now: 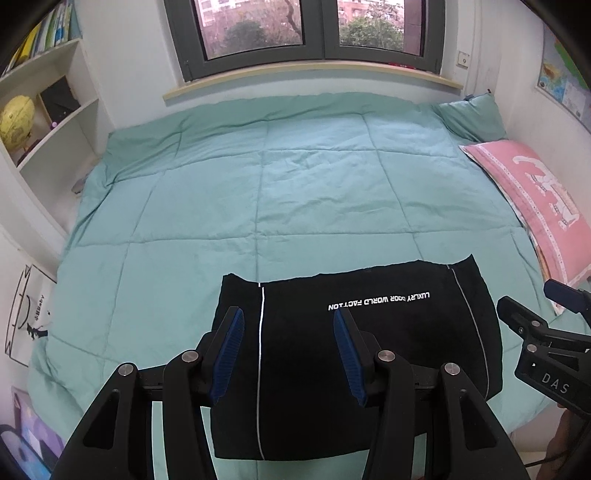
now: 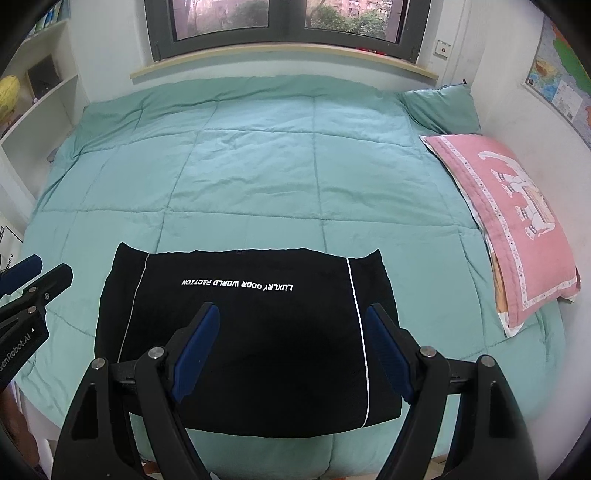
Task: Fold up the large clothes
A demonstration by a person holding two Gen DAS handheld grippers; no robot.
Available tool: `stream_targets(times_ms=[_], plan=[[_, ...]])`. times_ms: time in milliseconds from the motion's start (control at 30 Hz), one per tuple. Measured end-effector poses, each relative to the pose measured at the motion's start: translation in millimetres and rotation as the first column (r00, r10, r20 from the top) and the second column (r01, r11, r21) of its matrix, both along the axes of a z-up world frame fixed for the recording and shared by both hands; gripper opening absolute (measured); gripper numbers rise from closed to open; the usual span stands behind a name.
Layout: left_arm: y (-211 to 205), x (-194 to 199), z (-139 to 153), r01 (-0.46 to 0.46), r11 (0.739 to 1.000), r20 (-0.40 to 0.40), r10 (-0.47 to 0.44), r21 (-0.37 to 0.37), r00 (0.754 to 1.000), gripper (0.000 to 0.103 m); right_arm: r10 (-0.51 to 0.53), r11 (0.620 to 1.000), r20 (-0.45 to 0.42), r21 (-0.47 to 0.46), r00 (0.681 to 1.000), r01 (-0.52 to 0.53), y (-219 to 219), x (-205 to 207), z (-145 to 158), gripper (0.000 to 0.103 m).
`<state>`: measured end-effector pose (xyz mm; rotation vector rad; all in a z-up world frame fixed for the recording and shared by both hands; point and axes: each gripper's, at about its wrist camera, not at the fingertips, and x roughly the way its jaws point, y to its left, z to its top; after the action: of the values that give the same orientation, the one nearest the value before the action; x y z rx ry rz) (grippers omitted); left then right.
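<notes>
- Left tool (image 1: pixel 288 317): two black fingers with blue pads (image 1: pixel 229 354), spread apart, gripping nothing; held above the left half of the garment. Also seen at the left edge of the right wrist view (image 2: pixel 35 273).
- Right tool (image 2: pixel 291 314): same build, blue pads (image 2: pixel 389 354) spread apart, gripping nothing; held above the right half of the garment. Its black body shows at the right edge of the left wrist view; jaw state not readable from there.
- Garment (image 1: pixel 369 369): black, folded into a flat, roughly rectangular pack; lies on the near part of the bed, close to its front edge. Two thin white stripes run front to back, one near each side. A line of white lettering, upside down to the cameras, sits near the far edge. Same item in the right wrist view (image 2: pixel 258 350).
- Bed (image 1: pixel 295 184): covered by a teal quilted duvet, lightly creased.
- Pillow (image 1: pixel 532 199): pink with a white figure, on the bed's right side against the wall.
- Teal pillow (image 1: pixel 469 118): far right corner, just behind the pink one.
- Window (image 1: pixel 306 33): dark frame, behind the bed; trees and buildings outside.
- Shelf (image 1: pixel 55 122): white, left of the bed; holds a yellow globe (image 1: pixel 16 125) and books.
- Map (image 1: pixel 565 81): on the right wall.
</notes>
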<state>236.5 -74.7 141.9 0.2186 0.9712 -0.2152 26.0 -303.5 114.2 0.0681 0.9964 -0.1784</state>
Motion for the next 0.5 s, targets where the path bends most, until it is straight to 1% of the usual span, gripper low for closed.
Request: stream_targets(times_ms=[267,400,500], plan=[[5.8,5.5,-11.8,-0.022,1.0,-0.043,0.022,0.003,0.999,0.052,0.015,1.0,-0.019,0.016,1.0,-0.015,2.5,7.8,-6.5,0.082],[12.3,7.9,-17.5,-0.037,0.999,-0.086,0.034,-0.03,0.996,0.052,0.028,0.999,-0.021,0.026,0.999,-0.027,6.9,9.7,-8.2,0.082],[15.5,7.8,-18.5,-0.049,0.999,-0.08,0.047,-0.022,0.996,0.052,0.037,0.999,-0.028,0.024,0.999,-0.036,9.7,11.3,-10.4,0.082]])
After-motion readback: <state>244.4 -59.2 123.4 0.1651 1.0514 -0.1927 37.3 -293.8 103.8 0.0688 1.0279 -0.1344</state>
